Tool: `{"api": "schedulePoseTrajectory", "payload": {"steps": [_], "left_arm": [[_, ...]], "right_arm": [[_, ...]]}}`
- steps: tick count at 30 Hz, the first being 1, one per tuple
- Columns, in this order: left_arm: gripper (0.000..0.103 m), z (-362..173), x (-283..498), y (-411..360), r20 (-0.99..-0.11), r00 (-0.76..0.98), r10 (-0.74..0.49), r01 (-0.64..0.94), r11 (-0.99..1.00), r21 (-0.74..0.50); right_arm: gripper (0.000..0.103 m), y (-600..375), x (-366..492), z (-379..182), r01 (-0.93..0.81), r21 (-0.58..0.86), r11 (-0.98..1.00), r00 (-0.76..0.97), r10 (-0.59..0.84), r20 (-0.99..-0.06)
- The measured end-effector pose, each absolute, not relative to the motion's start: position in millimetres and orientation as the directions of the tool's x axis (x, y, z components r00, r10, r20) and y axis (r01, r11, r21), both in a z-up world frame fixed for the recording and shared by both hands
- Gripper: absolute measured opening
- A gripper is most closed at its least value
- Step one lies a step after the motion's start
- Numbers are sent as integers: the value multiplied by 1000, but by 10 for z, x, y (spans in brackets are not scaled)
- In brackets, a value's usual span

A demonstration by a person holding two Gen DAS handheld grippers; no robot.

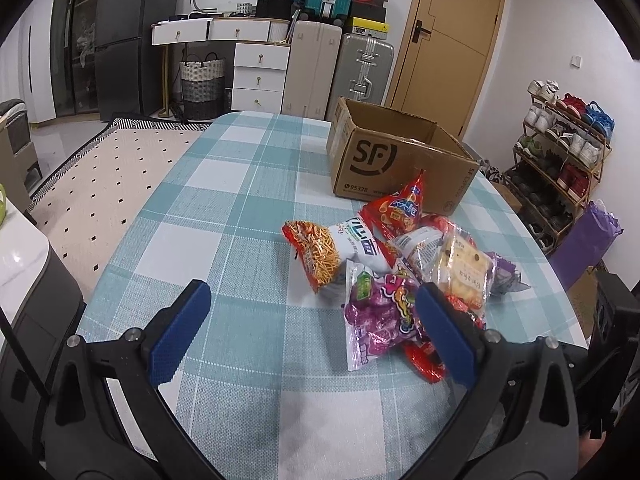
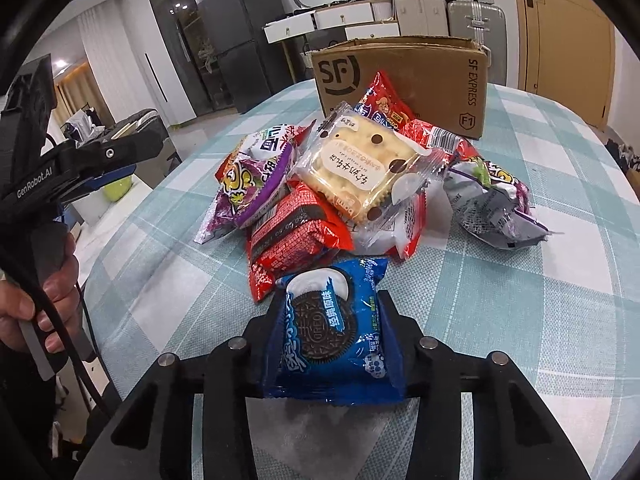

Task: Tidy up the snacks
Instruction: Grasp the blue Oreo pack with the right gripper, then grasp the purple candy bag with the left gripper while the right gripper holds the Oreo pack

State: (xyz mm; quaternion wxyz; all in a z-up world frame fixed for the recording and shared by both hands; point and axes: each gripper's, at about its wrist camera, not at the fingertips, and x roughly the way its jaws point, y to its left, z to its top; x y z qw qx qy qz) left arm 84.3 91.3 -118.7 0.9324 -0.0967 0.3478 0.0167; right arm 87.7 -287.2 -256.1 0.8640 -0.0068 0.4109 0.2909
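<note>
A pile of snack packets lies on the checked tablecloth (image 1: pixel 240 184) in front of an open cardboard box (image 1: pixel 384 160) (image 2: pixel 400 80). My right gripper (image 2: pixel 331 300) is shut on a blue Oreo packet (image 2: pixel 332 332), its fingers pressing both sides at the near edge of the pile. My left gripper (image 1: pixel 313 290) stands wide open above the table, left of the pile. Its right pad (image 1: pixel 444 332) overlaps a purple candy bag (image 1: pixel 380 316), and nothing is held. A noodle snack (image 1: pixel 320 248), a red triangular bag (image 1: pixel 400 208) and a biscuit packet (image 2: pixel 360 168) top the pile.
A person's hand (image 2: pixel 40 292) grips the left gripper's handle at the left of the right wrist view. A shoe rack (image 1: pixel 560 152) and a purple bag (image 1: pixel 588 240) stand beyond the table's right edge. A dotted rug (image 1: pixel 120 184) lies on the floor at the left.
</note>
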Motion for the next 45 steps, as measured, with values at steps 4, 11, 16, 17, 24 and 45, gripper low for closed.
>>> {"api": "schedulePoseTrajectory", "payload": {"steps": [4, 11, 16, 17, 24, 45], "left_arm": [[102, -1187, 815, 862, -669, 742, -43, -94, 981, -167], [102, -1128, 715, 773, -671, 738, -70, -73, 980, -183], [102, -1059, 670, 629, -667, 741, -80, -44, 985, -168], [102, -1053, 664, 609, -669, 739, -79, -43, 986, -164], [102, -1195, 801, 531, -719, 687, -100, -30, 986, -166], [101, -1625, 1385, 655, -748, 624, -227, -8, 955, -296]], "right_arm": [[43, -2978, 788, -2522, -499, 242, 832, 511, 508, -693], [43, -3249, 629, -2366, -481, 271, 834, 556, 529, -641], [43, -3406, 496, -2238, -473, 283, 834, 592, 539, -599], [43, -3432, 475, -2218, -471, 283, 836, 599, 538, -593], [43, -3521, 358, -2124, -461, 300, 835, 621, 546, -562], [43, -3463, 428, -2255, -499, 315, 807, 594, 584, -554]]}}
